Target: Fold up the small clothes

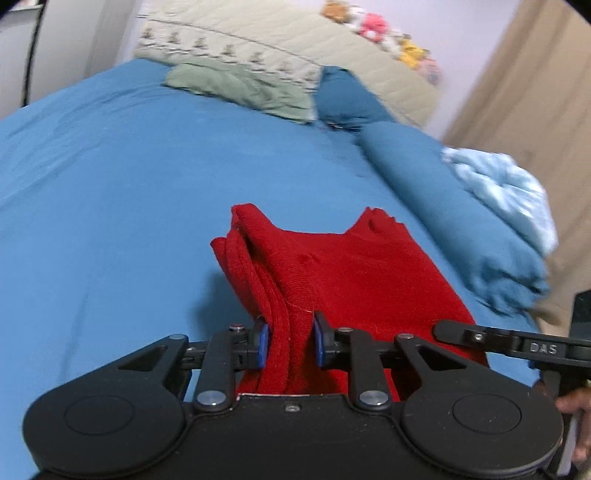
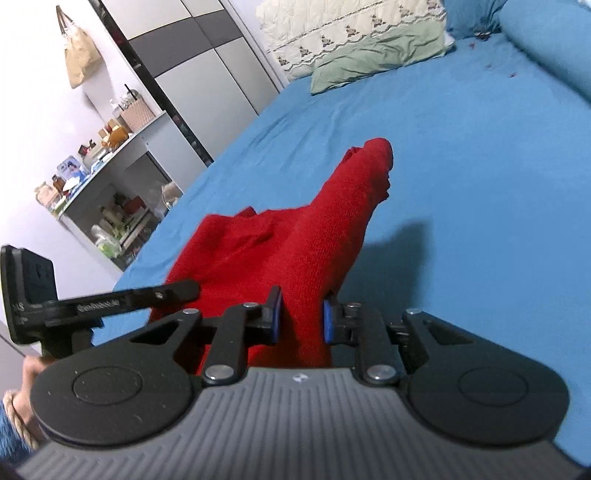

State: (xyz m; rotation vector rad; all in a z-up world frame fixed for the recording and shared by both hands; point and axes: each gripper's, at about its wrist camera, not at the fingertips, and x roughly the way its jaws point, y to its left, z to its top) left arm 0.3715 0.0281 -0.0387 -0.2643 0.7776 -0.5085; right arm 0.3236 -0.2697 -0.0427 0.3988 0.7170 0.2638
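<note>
The red knit garment (image 1: 332, 273) is bunched up over the blue bedsheet (image 1: 110, 184), near the foot end of the bed, and both grippers have a piece of it; the left gripper (image 1: 290, 341) has its blue pads (image 1: 263, 343) squeezed in narrow on a thick folded edge, several layers stacked between them; the right gripper (image 2: 301, 319) is doing the same thing on the other near edge of the garment (image 2: 295, 240), pads (image 2: 275, 317) pressed into a fold of the cloth. From the right wrist view the cloth rises off the sheet (image 2: 480, 166) toward the gripper and one far corner pokes up in a peak, with a dark shadow on the sheet just beside it; from the left wrist view two far corners stick up and the middle sags between them.

Further up the bed from the garment there's a green pillow (image 1: 240, 86) lying on the sheet, and behind that a cream quilted headboard cover (image 1: 229, 44) with a stitched pattern; right of the garment is a rolled blue blanket (image 1: 443, 199) with a pale blue fluffy thing (image 1: 509, 184) on it; some soft toys (image 1: 373, 26) sit on top of the headboard. Left of the bed, seen from the right wrist, a grey wardrobe (image 2: 207, 74), a shelf full of jars and boxes (image 2: 110, 147), and a tan bag (image 2: 79, 55) hanging on the wall.
</note>
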